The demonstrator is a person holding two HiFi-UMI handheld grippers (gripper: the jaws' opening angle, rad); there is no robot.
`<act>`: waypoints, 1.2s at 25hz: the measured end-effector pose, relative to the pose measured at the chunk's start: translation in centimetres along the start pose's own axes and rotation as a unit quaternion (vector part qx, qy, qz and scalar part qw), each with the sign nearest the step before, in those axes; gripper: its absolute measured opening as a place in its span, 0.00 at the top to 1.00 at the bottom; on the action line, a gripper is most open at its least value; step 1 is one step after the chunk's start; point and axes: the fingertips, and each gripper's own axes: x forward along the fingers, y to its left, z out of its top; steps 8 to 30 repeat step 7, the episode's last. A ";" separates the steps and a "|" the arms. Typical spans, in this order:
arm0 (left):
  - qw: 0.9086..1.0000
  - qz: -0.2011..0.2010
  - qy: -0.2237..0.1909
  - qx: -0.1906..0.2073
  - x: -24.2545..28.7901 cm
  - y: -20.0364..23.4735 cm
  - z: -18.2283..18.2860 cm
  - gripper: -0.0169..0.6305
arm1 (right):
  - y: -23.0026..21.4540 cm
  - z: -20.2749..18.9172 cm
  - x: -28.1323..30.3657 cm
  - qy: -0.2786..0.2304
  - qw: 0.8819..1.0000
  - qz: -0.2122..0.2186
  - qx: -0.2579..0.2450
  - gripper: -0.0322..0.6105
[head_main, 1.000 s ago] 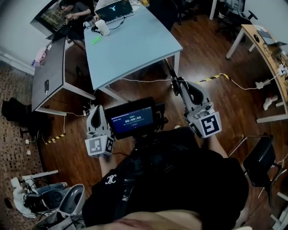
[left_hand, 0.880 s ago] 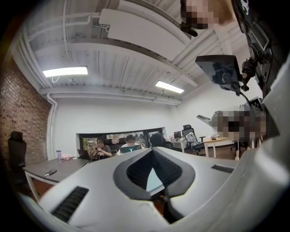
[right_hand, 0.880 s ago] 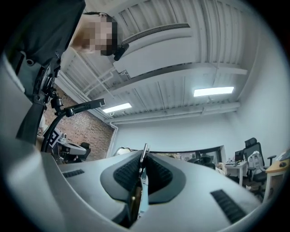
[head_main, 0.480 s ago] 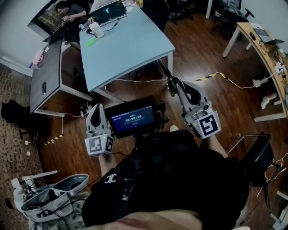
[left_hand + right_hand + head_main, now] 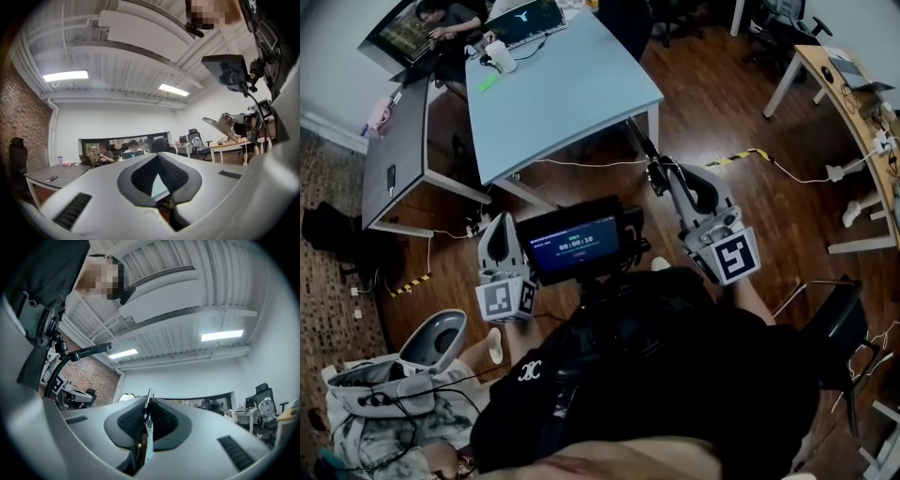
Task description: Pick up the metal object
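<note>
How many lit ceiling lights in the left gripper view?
2. One ceiling light at upper left, near the brick wall; the other right of centre. More may lie out of view.

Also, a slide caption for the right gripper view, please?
Right tool clamps a thin metal object, aimed up at the ceiling.

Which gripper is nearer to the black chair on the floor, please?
Right. The right gripper, shut on a thin metal rod, is up and left of the chair in the head view; the left gripper is farther left, beyond the screen.
</note>
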 end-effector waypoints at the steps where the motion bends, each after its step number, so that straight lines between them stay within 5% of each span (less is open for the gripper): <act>1: 1.000 0.001 0.000 0.001 0.0 0.0 0.0 0.98 | 0.0 0.0 0.0 0.000 1.000 0.000 0.000 0.96; 30: 1.000 0.004 0.001 0.004 -0.1 0.0 0.3 0.98 | -0.4 0.0 0.0 0.002 1.000 -0.004 0.003 0.96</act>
